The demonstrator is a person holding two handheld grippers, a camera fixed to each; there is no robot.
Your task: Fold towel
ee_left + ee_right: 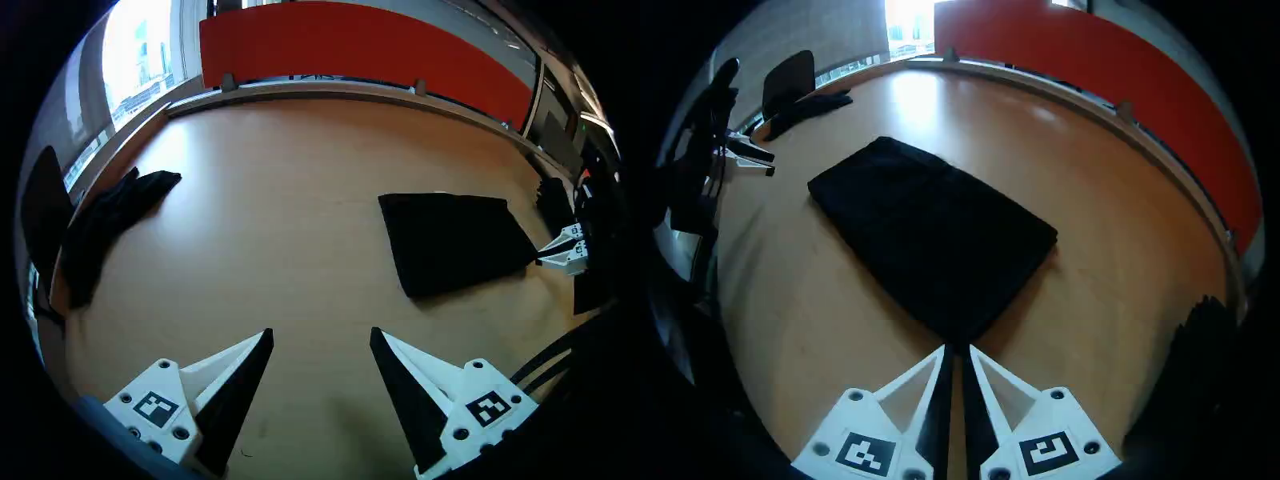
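Towel, black and folded, lies flat on the table, its near corner pinched in the right gripper, while the left gripper hovers open well to its left.

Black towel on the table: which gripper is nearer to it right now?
Right. The right gripper has its jaws closed on a corner of the towel; the left gripper hangs open over bare table, apart from the towel.

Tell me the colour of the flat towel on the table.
The towel is plain black; the right gripper view shows it best.
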